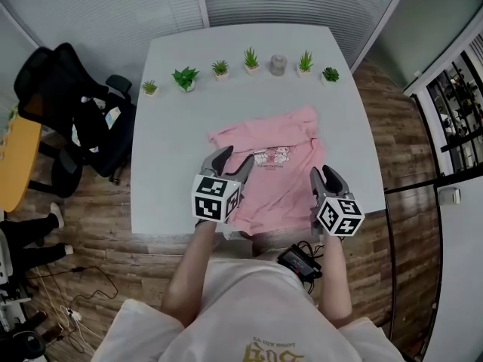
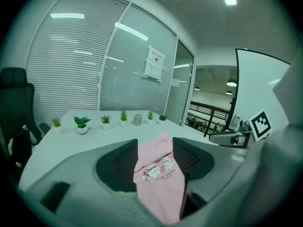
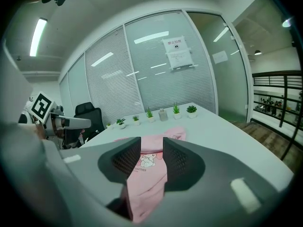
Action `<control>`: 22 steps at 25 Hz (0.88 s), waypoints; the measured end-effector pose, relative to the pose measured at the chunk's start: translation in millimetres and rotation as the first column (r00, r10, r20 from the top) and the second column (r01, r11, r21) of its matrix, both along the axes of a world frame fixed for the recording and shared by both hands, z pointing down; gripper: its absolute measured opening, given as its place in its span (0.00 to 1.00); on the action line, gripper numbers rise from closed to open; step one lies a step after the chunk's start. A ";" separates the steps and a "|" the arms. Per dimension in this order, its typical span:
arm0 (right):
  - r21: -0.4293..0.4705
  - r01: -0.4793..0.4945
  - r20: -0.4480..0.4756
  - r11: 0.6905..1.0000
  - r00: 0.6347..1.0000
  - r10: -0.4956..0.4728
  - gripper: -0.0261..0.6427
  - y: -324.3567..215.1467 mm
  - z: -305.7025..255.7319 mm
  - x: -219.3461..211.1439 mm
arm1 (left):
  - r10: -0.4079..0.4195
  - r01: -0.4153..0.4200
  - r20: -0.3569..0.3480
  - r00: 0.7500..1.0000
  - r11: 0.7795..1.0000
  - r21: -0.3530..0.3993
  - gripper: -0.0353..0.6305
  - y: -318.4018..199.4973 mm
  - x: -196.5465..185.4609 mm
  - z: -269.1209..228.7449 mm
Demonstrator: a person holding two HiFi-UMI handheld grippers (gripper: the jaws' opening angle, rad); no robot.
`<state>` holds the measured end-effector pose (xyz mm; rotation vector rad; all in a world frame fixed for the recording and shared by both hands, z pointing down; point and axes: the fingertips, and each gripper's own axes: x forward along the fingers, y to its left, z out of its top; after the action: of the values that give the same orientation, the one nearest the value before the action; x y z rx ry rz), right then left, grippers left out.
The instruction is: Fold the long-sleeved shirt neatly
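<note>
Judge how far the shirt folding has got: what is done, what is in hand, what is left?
Done: the shirt lies on the table as a rough panel with no sleeves spread out, so they seem folded in. In hand: the left tool and right tool each grip its near end, cloth between the jaws. Left: probably carrying that end over the far half, then smoothing.
</note>
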<state>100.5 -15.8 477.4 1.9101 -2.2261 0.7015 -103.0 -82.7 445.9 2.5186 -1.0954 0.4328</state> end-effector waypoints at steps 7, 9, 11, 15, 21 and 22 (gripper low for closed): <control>0.022 0.071 0.003 0.997 0.997 -0.071 0.25 36.7 -3.1 8.3 | -0.091 0.091 0.044 0.995 0.996 0.007 0.41 51.7 -16.0 1.0; 0.035 0.082 -0.001 0.996 0.997 -0.082 0.25 46.6 -5.5 12.9 | -0.110 0.109 0.053 0.993 0.994 0.014 0.41 65.6 -18.7 3.1; 0.045 0.103 -0.008 0.994 0.995 -0.103 0.25 55.7 -7.5 13.6 | -0.123 0.122 0.053 0.991 0.992 0.018 0.41 78.2 -20.7 5.8; 0.029 0.149 -0.026 0.988 0.989 -0.148 0.26 72.5 -4.3 11.7 | -0.105 0.105 0.070 0.992 0.994 0.002 0.41 100.0 -15.0 15.1; -0.031 0.212 -0.083 0.977 0.973 -0.214 0.26 97.4 19.3 8.8 | -0.082 0.087 0.098 0.992 0.995 -0.047 0.41 127.1 -4.1 40.8; -0.045 0.219 -0.089 0.975 0.971 -0.222 0.26 101.0 25.3 8.7 | -0.078 0.085 0.105 0.991 0.995 -0.058 0.41 130.8 -3.1 46.6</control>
<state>109.2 85.2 502.7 1.6104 -2.3033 0.5995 -106.1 48.1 492.6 2.4111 -1.1988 0.5699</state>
